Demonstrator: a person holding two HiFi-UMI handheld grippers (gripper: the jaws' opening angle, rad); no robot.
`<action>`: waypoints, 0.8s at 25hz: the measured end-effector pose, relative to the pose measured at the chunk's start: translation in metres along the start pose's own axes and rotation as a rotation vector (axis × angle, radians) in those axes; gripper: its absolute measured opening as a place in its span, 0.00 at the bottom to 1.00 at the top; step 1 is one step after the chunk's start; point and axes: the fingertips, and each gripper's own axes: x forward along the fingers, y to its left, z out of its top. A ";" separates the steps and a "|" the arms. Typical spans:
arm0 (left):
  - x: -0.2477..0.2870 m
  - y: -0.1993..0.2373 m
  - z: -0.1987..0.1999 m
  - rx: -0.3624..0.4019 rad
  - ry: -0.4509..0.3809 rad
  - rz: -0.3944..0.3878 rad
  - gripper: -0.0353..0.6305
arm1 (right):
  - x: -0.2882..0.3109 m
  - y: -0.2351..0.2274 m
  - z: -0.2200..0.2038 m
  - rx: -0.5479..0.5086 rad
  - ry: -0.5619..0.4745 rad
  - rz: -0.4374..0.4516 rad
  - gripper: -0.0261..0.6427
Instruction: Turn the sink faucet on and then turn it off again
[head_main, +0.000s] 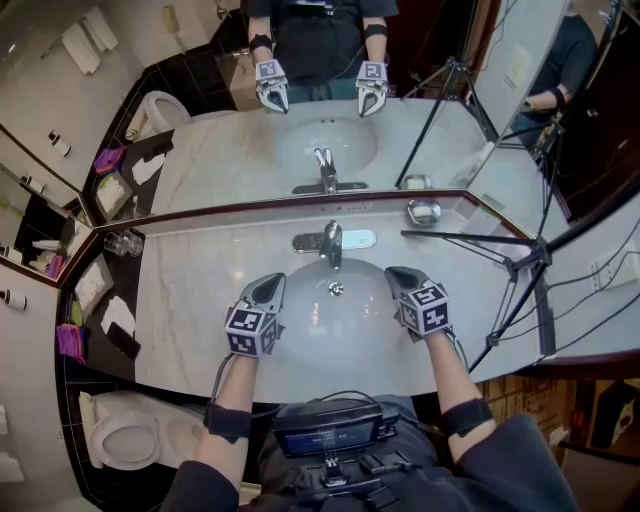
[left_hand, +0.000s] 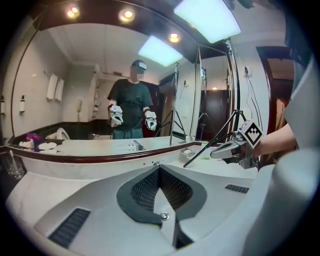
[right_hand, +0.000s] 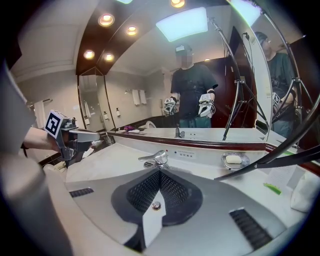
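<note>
Two grippers, left gripper (head_main: 275, 282) and right gripper (head_main: 393, 273), each with jaws fully closed on nothing, hover over the one sink (head_main: 345, 325), clear of the single faucet (head_main: 331, 243) at its back rim, one soap dish (head_main: 424, 211) nearby.

This is a bathroom. A marble counter (head_main: 190, 300) with a sink (head_main: 352, 322) and faucet (head_main: 331, 243) runs under a wide mirror (head_main: 220, 150). A toilet (head_main: 125, 432) stands beside it.
</note>
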 end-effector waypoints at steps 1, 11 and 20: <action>-0.003 0.002 0.002 -0.011 -0.007 0.000 0.05 | -0.001 0.001 0.000 -0.001 0.000 0.001 0.07; -0.009 0.003 0.000 -0.037 -0.027 0.022 0.05 | -0.005 0.003 0.000 -0.008 -0.004 0.006 0.07; -0.004 0.008 0.000 -0.011 -0.009 0.050 0.05 | 0.006 0.005 0.007 -0.187 0.002 -0.036 0.07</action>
